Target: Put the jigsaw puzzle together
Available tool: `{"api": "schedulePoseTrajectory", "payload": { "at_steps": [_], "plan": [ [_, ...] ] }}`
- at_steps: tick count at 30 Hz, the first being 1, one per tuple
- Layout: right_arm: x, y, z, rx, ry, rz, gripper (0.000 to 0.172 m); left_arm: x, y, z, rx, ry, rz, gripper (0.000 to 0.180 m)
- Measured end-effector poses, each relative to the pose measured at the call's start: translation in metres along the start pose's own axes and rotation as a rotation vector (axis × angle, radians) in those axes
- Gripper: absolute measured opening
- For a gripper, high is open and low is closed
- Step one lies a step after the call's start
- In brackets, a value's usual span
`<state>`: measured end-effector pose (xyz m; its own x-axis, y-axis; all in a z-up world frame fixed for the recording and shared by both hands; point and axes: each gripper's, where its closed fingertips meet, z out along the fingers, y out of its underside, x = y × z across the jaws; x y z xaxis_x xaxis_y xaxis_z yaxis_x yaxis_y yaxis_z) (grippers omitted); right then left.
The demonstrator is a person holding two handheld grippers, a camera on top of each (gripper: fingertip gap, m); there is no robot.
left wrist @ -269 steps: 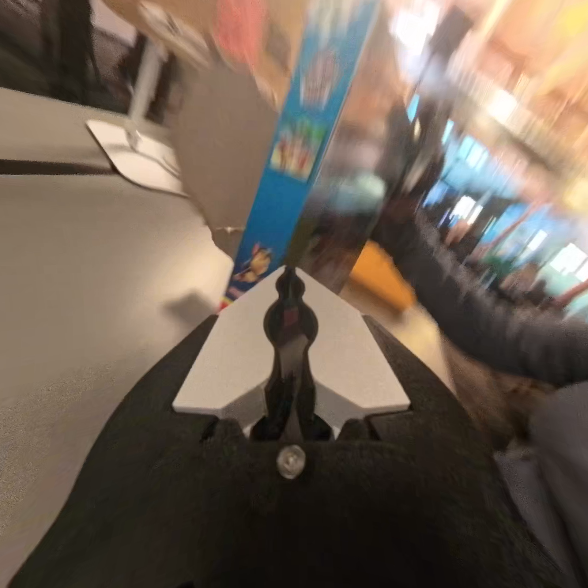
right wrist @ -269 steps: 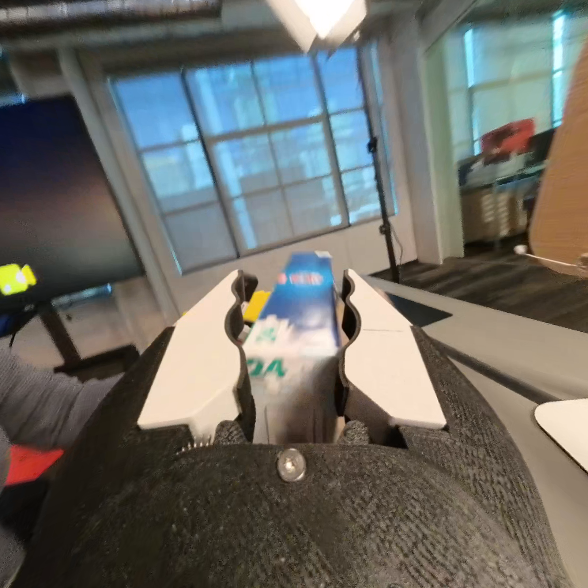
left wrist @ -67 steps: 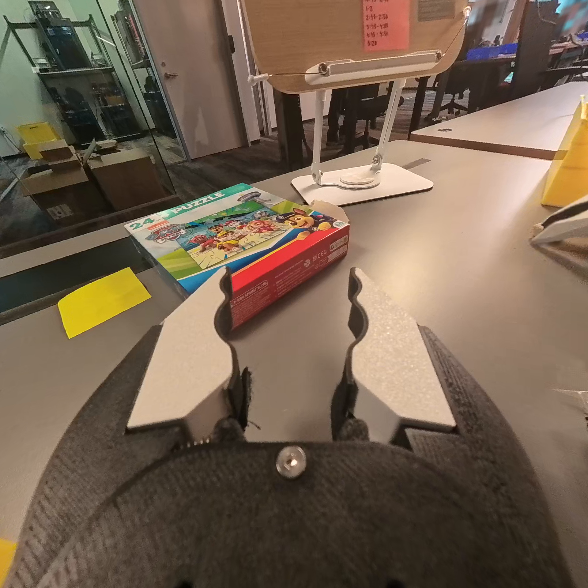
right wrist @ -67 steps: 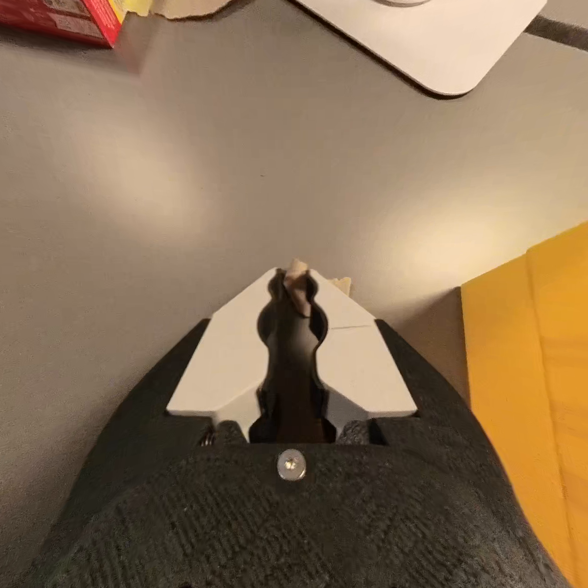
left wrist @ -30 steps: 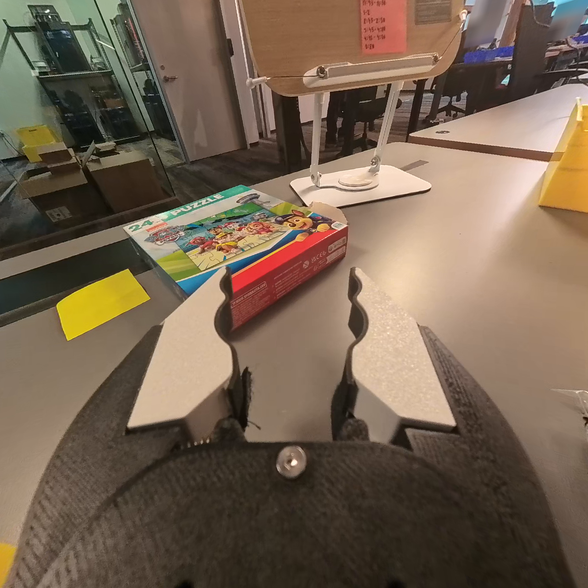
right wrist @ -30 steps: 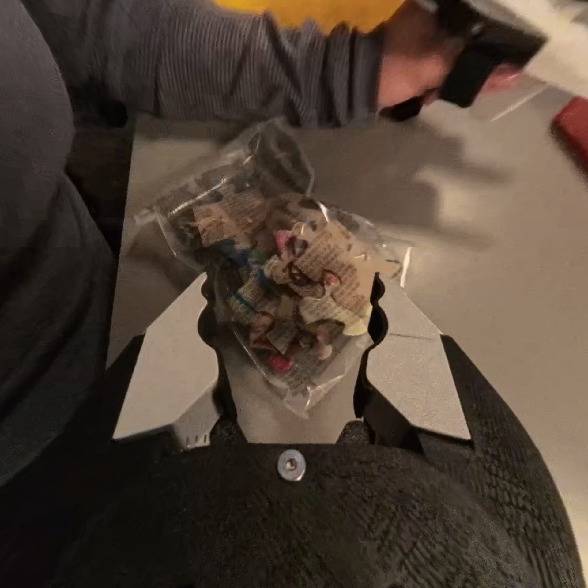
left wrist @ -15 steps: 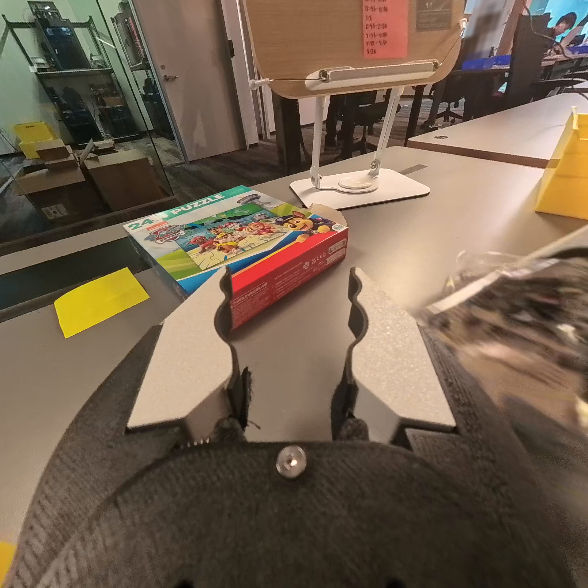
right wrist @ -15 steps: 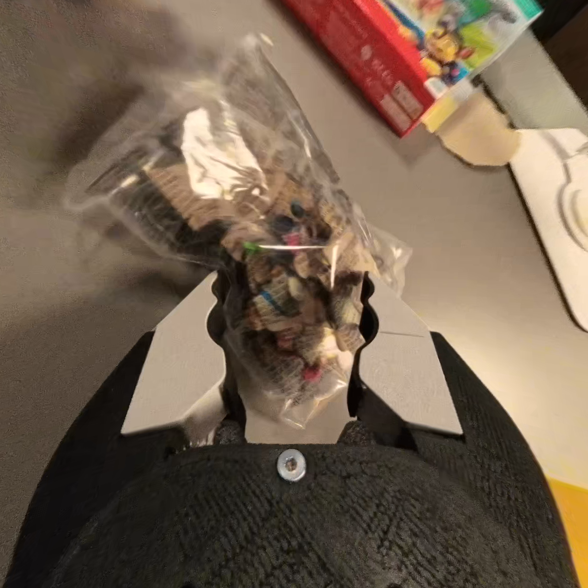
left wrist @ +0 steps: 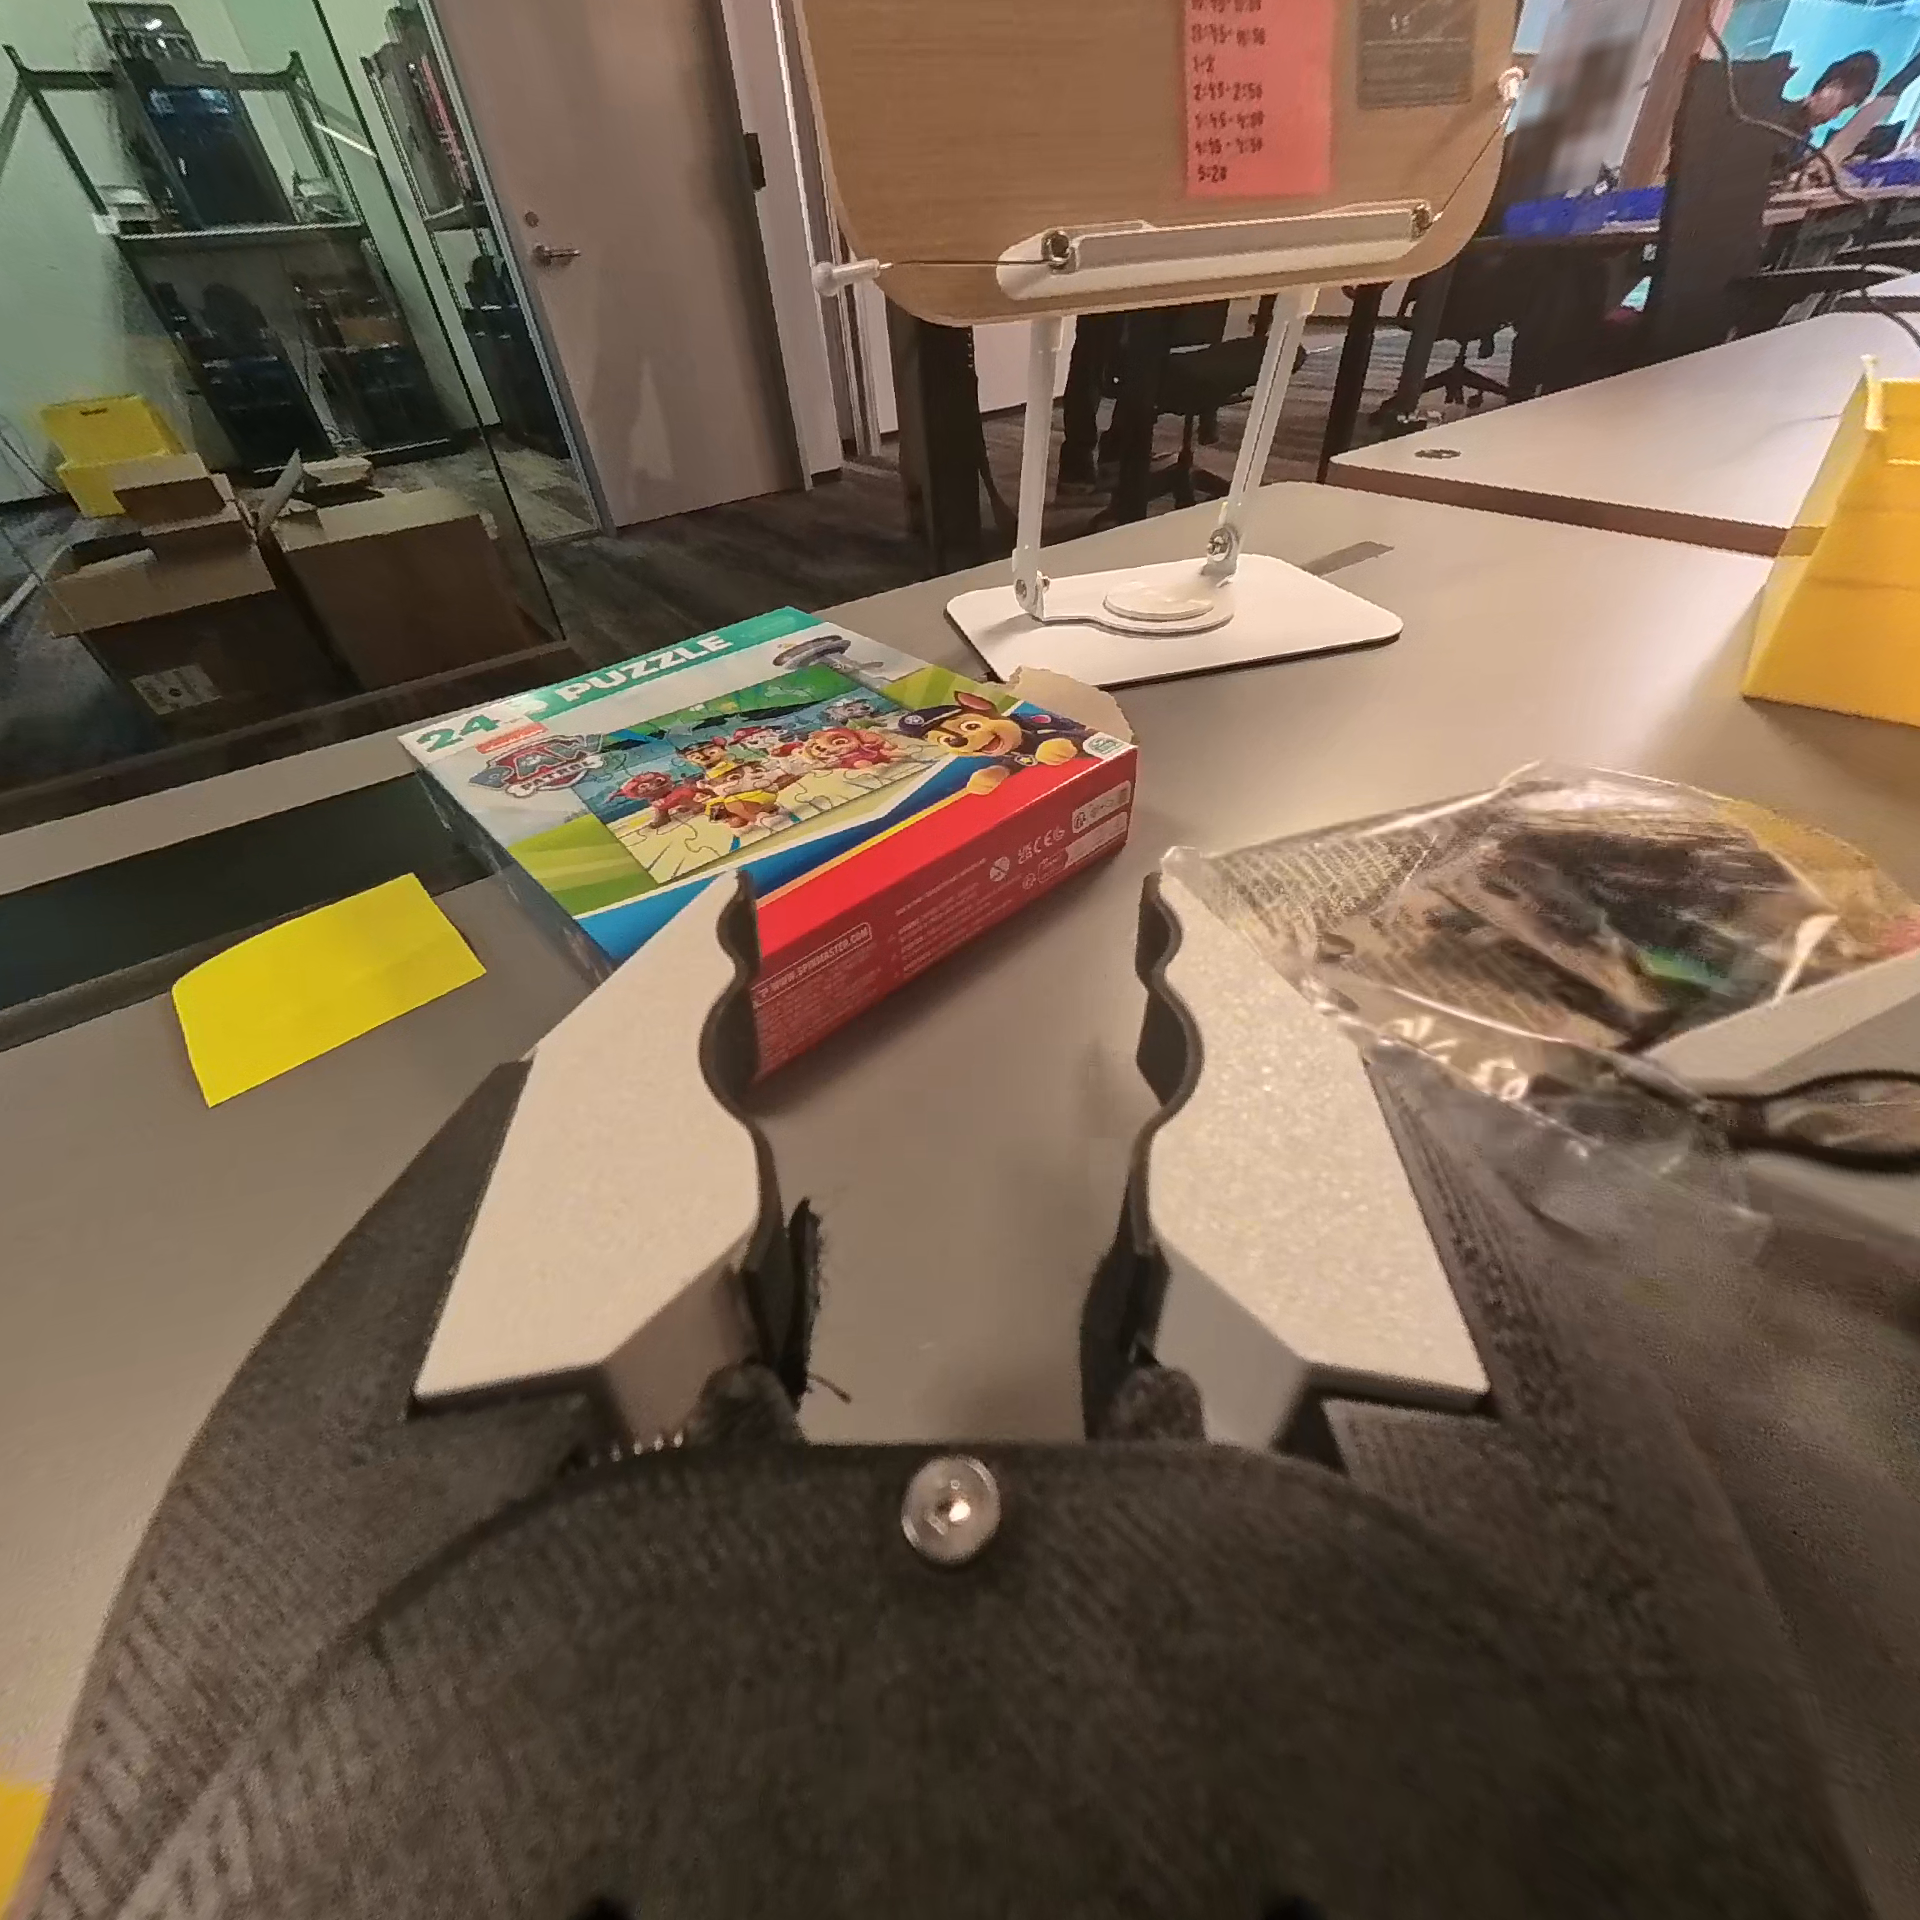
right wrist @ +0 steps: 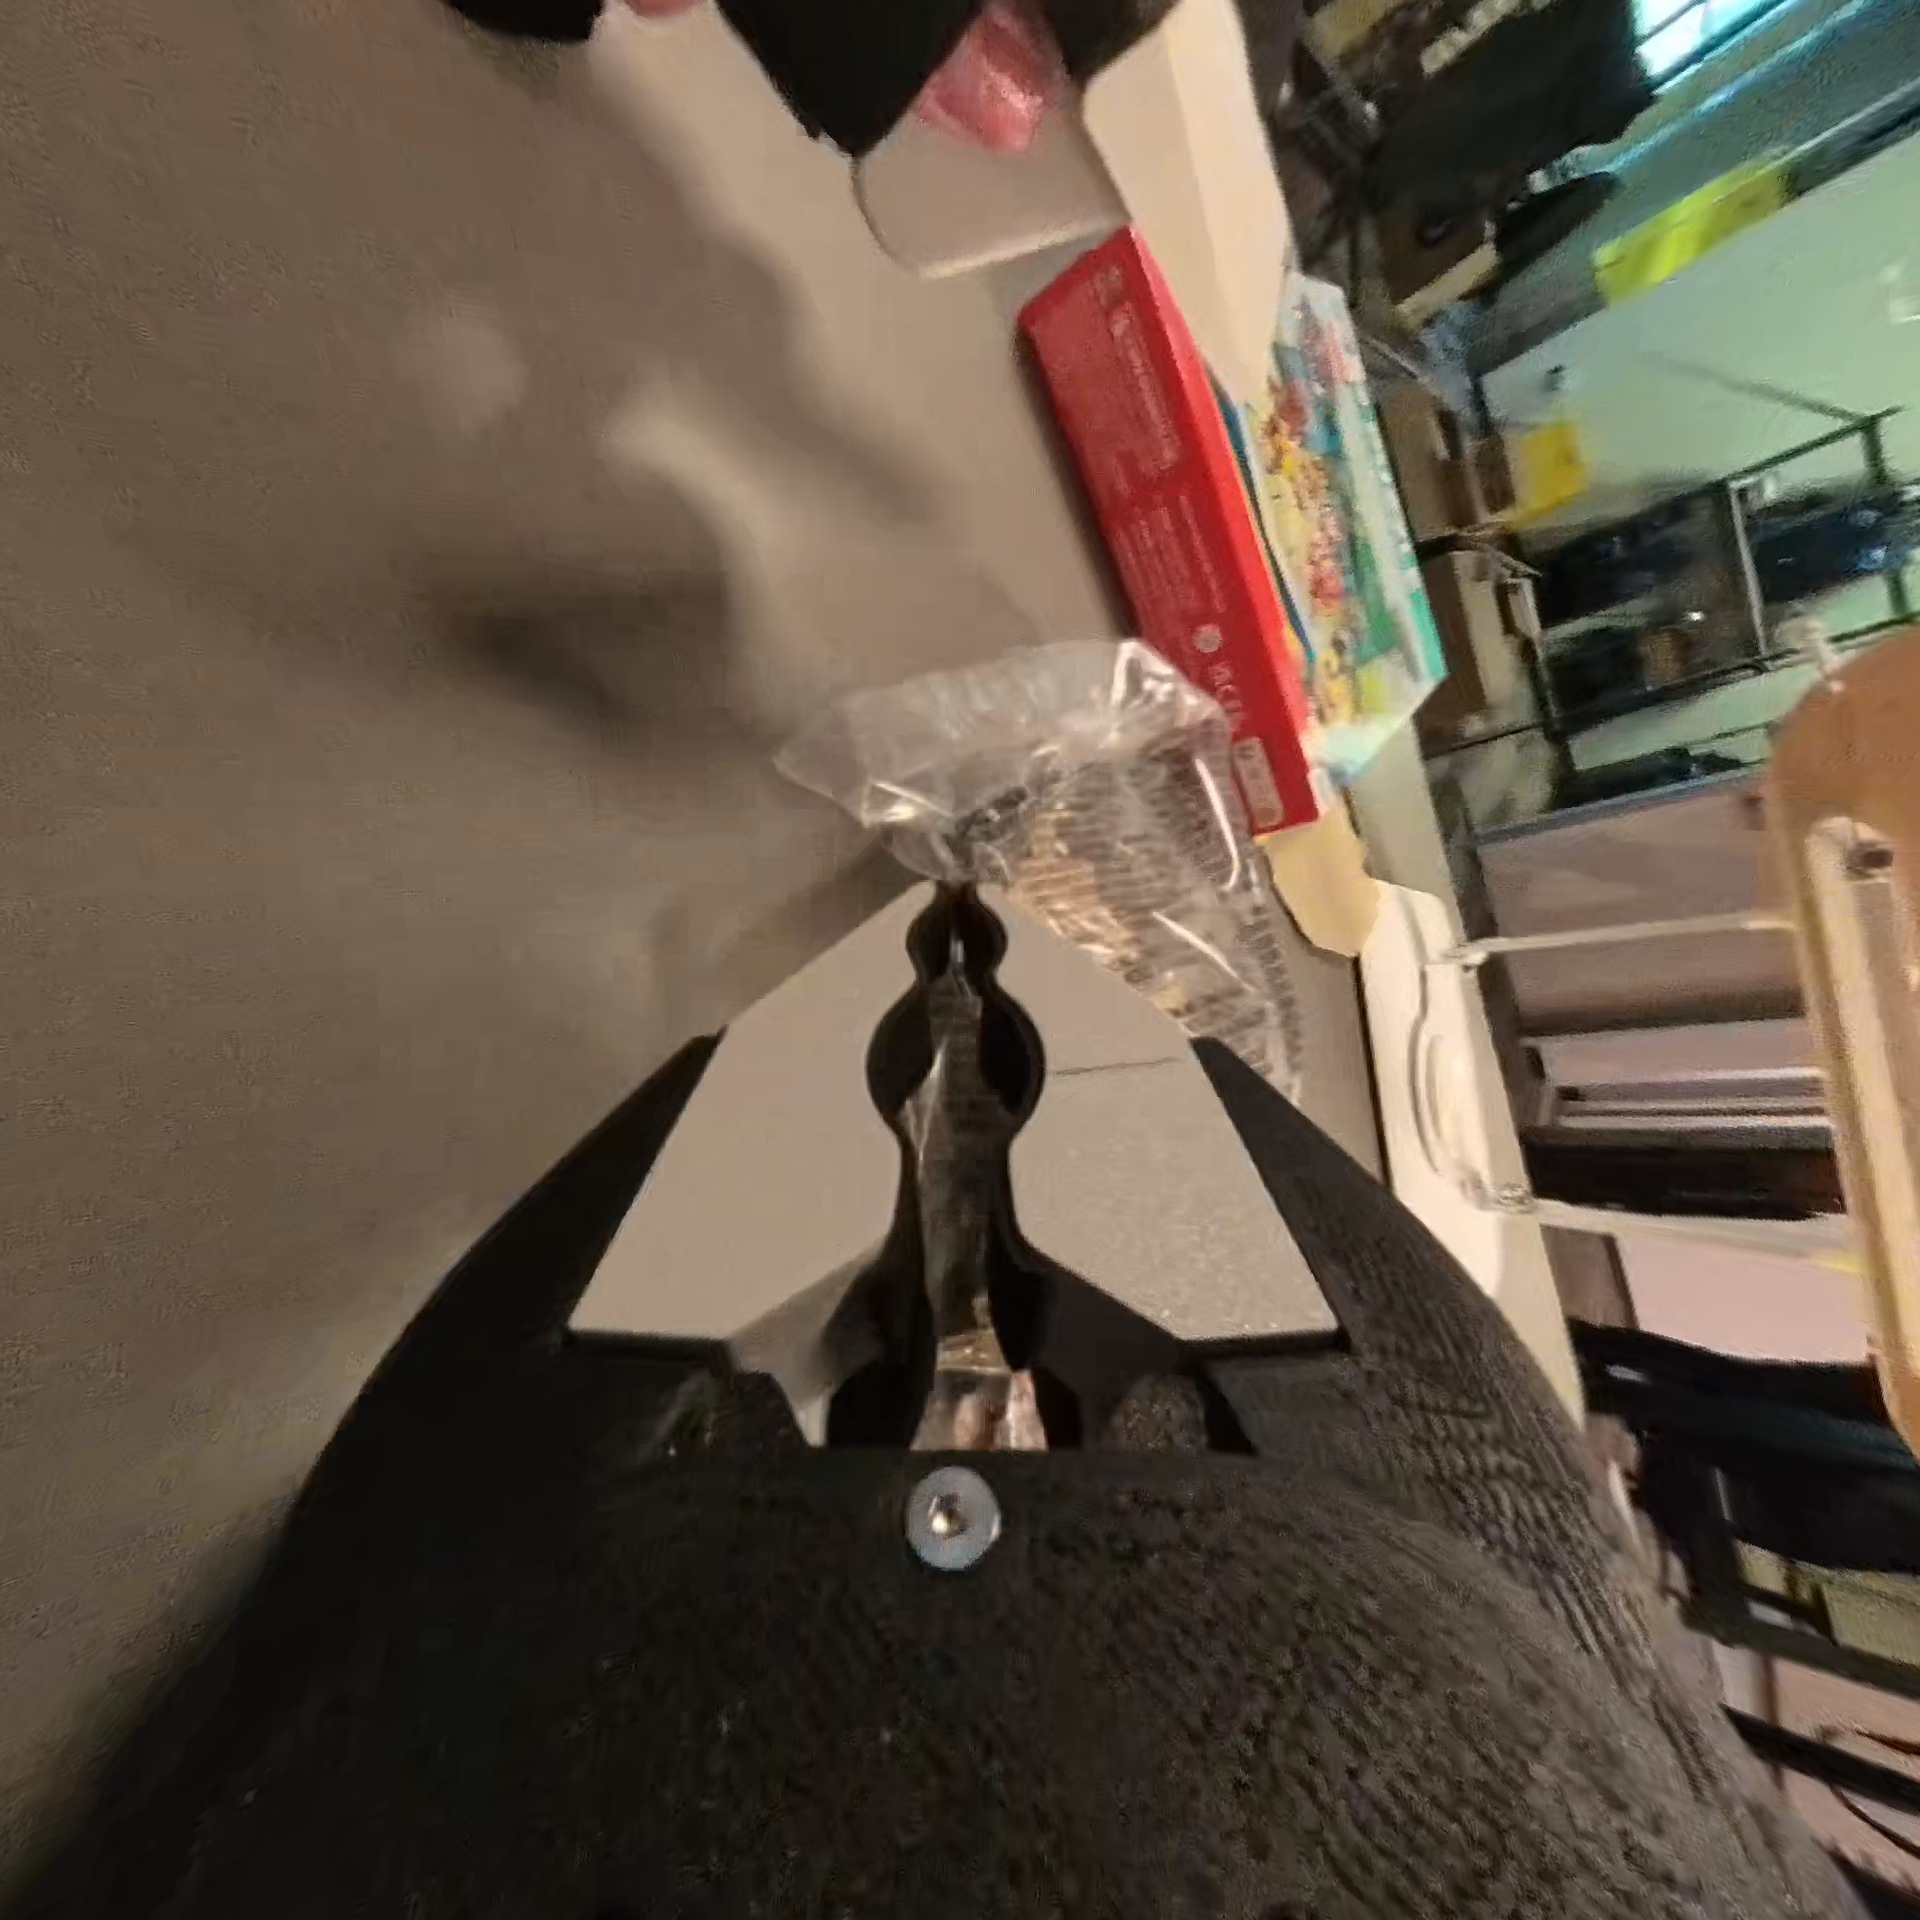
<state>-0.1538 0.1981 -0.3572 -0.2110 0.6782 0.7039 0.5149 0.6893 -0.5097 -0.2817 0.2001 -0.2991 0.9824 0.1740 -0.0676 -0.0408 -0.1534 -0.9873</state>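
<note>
My left gripper (left wrist: 945, 894) is open and empty, low over the grey table (left wrist: 1455, 727). A colourful puzzle box (left wrist: 748, 769) with a red side lies flat just beyond its left finger, with its torn end flap open. My right gripper (right wrist: 956, 904) is shut on a clear plastic bag of puzzle pieces (right wrist: 1091, 810); the film is pinched between the pads and the bag's bulk sticks out past the tips. In the left wrist view the bag (left wrist: 1558, 914) sits just right of the left gripper's right finger. The box also shows in the right wrist view (right wrist: 1174, 499).
A wooden book stand on a white base (left wrist: 1174, 613) stands behind the box. A yellow sticky note (left wrist: 322, 977) lies at the left and a yellow box (left wrist: 1849, 582) stands at the right. A glass wall with cardboard boxes (left wrist: 395, 592) lies beyond the table's far edge.
My right gripper stood open around the bag a second ago; its pads have now closed on it, and it has carried the bag beside the left gripper. The left gripper has barely moved.
</note>
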Motion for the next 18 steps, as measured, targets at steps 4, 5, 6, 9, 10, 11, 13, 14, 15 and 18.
{"api": "schedulePoseTrajectory", "payload": {
  "at_steps": [4, 5, 6, 9, 10, 11, 13, 14, 15, 18],
  "plan": [
    [0.042, -0.024, -0.021, 0.172, -0.005, 0.303, 0.000, -0.001, 0.000, 0.000, 0.002, -0.001, -0.013, 0.073],
    [0.060, -0.034, -0.034, 0.263, -0.030, 0.446, 0.000, -0.002, 0.000, 0.000, 0.003, -0.001, -0.016, 0.073],
    [0.079, -0.043, -0.050, 0.360, -0.057, 0.591, 0.000, -0.002, -0.001, 0.000, 0.004, -0.001, -0.018, 0.073],
    [0.126, -0.053, -0.089, 0.592, -0.161, 0.924, 0.000, -0.002, -0.001, 0.000, 0.004, 0.000, -0.018, 0.072],
    [0.132, -0.051, -0.093, 0.625, -0.214, 0.990, 0.000, -0.001, -0.001, 0.000, 0.003, 0.001, -0.017, 0.072],
    [0.133, -0.047, -0.093, 0.637, -0.264, 1.034, 0.000, -0.001, 0.000, 0.000, 0.003, 0.000, -0.015, 0.072],
    [0.126, -0.027, -0.080, 0.593, -0.342, 1.088, 0.000, -0.001, 0.000, 0.000, 0.004, 0.001, -0.014, 0.073],
    [0.120, -0.015, -0.072, 0.572, -0.380, 1.116, 0.000, -0.001, -0.001, 0.000, 0.005, 0.001, -0.015, 0.073],
    [0.115, -0.003, -0.064, 0.562, -0.423, 1.165, 0.000, -0.001, -0.001, 0.000, 0.006, 0.001, -0.017, 0.073],
    [0.106, 0.029, -0.049, 0.566, -0.457, 1.300, 0.000, -0.002, -0.001, 0.000, 0.009, 0.002, -0.023, 0.073]
  ]
}}
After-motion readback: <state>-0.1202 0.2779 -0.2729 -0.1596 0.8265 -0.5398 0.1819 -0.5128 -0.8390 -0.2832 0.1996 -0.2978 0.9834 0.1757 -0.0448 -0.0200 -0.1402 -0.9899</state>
